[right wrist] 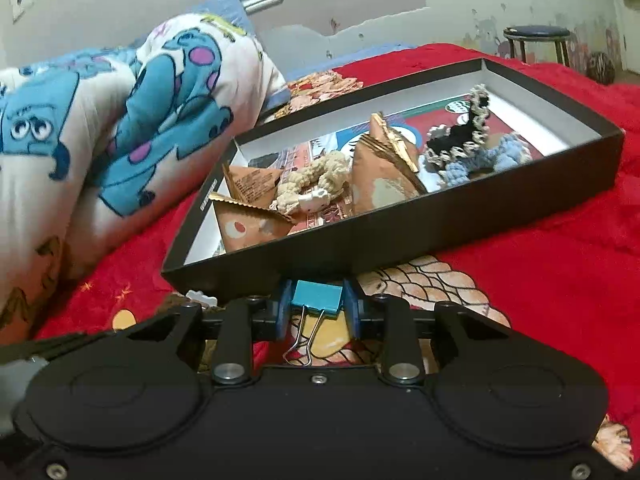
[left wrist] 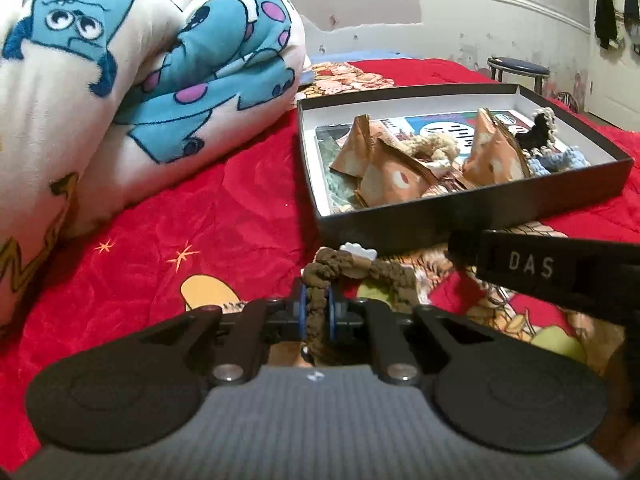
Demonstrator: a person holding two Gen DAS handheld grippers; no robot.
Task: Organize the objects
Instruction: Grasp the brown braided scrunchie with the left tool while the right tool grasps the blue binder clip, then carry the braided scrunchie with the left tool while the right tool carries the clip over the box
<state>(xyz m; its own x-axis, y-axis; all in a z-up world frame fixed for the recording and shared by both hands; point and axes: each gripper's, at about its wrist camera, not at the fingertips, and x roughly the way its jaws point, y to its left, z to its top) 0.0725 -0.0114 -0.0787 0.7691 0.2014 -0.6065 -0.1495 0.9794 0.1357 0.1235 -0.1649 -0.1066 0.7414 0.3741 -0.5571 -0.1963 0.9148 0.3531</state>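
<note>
My left gripper [left wrist: 318,312] is shut on a brown crocheted scrunchie [left wrist: 340,268] with a small white charm, held just above the red bedcover. My right gripper [right wrist: 317,308] is shut on a blue binder clip [right wrist: 317,300], its wire handles pointing back toward the camera. Both sit close in front of a shallow black box [right wrist: 400,232] with a white inside. In the box lie brown triangular packets [right wrist: 248,228], a cream scrunchie [right wrist: 308,184], a black-and-cream crocheted piece [right wrist: 460,140] and a light blue one [right wrist: 484,160]. In the left wrist view a black finger [left wrist: 520,268] marked DAS reaches in from the right.
A folded white blanket [left wrist: 120,80] with blue monsters fills the left. The red printed bedcover [left wrist: 200,220] lies under everything. A round stool [left wrist: 518,66] stands beyond the bed, by the worn wall.
</note>
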